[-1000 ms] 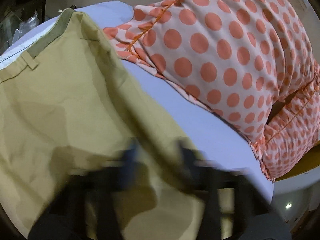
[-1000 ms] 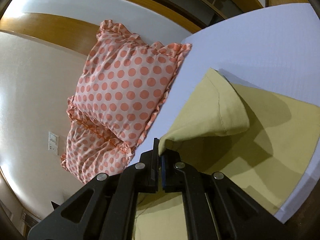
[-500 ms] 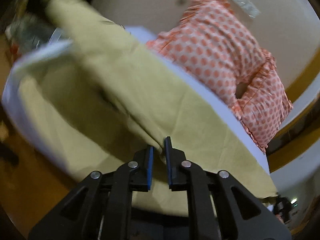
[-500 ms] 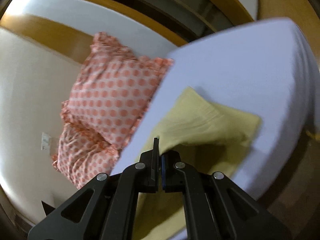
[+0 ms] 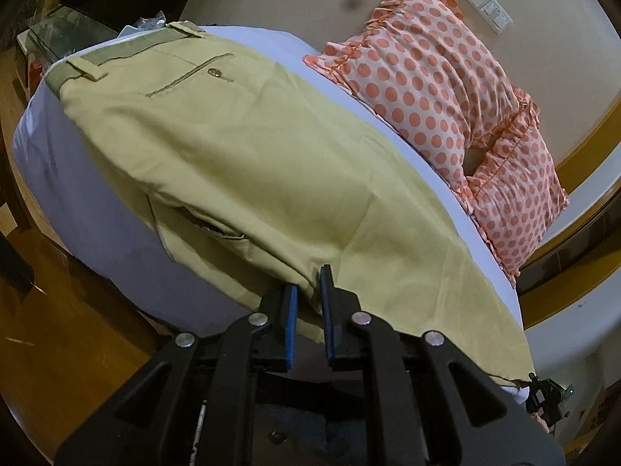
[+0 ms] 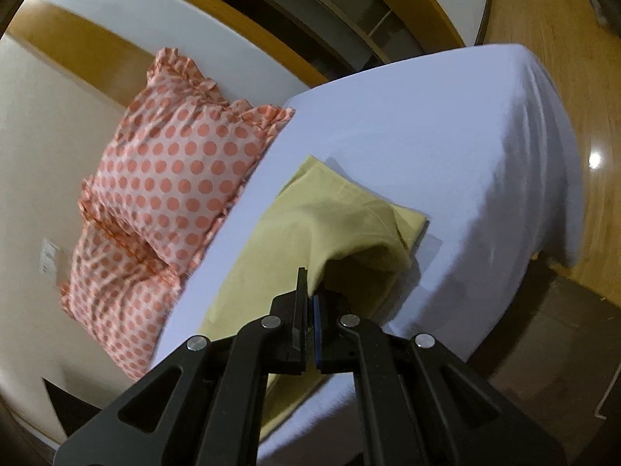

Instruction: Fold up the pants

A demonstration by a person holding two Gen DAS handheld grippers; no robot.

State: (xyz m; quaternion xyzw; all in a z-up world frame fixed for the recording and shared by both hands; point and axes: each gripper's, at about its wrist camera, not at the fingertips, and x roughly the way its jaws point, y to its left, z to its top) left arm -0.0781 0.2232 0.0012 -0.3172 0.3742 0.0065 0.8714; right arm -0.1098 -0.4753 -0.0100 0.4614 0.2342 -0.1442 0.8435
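Khaki pants [image 5: 271, 163] lie along a bed with a lilac sheet [image 5: 97, 213]. Their waistband with belt loops and a buttoned back pocket is at the far left end in the left wrist view. My left gripper [image 5: 308, 291] is shut on the near edge of the pants and holds a fold of cloth between its blue pads. My right gripper [image 6: 309, 295] is shut on the pants [image 6: 322, 225] at the leg end and lifts that cloth off the sheet [image 6: 446, 163].
Two orange polka-dot pillows [image 5: 438, 77] lean against the wall at the far side of the bed; they also show in the right wrist view [image 6: 170, 178]. Wooden floor [image 6: 582, 77] surrounds the bed. A glass case [image 5: 58, 39] stands beyond the waistband end.
Both grippers have pulled back toward the bed's near side with the cloth held. The left gripper has closed on the pants' edge, and the pants now lie stretched along the bed.
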